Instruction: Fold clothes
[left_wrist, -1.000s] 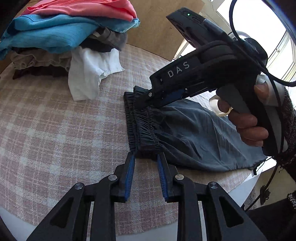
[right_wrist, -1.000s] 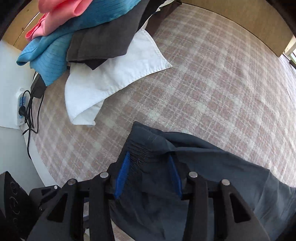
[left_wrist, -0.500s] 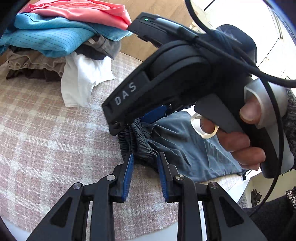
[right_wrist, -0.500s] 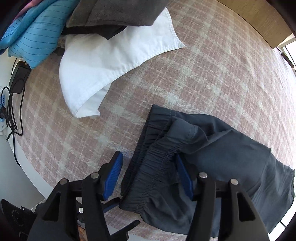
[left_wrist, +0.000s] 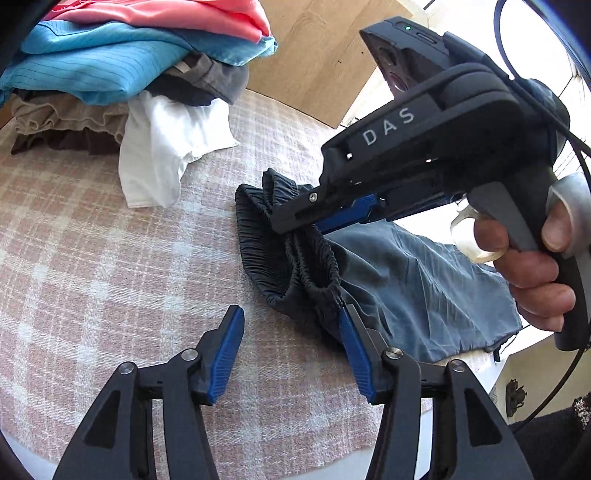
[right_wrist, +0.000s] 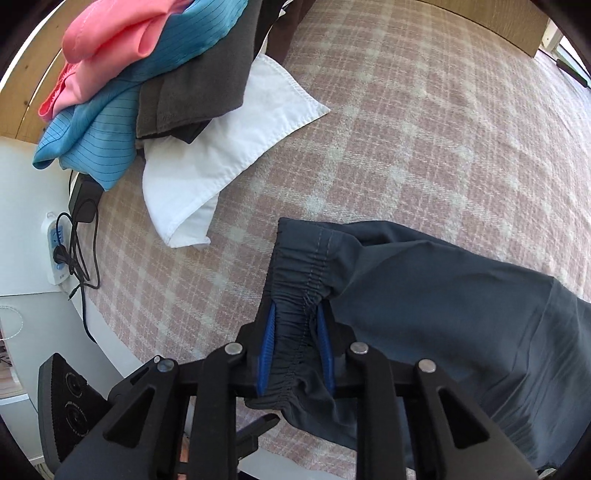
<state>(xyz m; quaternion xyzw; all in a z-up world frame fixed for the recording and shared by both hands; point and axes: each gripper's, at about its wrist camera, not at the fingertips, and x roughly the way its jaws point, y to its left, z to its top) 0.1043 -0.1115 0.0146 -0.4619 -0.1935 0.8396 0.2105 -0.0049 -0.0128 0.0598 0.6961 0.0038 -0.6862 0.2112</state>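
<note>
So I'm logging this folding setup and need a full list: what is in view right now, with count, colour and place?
Dark grey shorts with an elastic waistband: one, on the blanket, waistband bunched.
Pink and white plaid blanket: one, covers the table.
Pile of clothes: one; pink on top, then blue striped, grey, beige and dark brown layers; far left of the blanket.
White cloth: one, sticks out from under the pile.
White power strip with black cables: one, beside the table.
Left gripper: black with blue pads, jaws open beside the waistband.
Right gripper: black with blue pads, jaws shut on the waistband.
Person's hand: one, holds the right gripper's handle.
</note>
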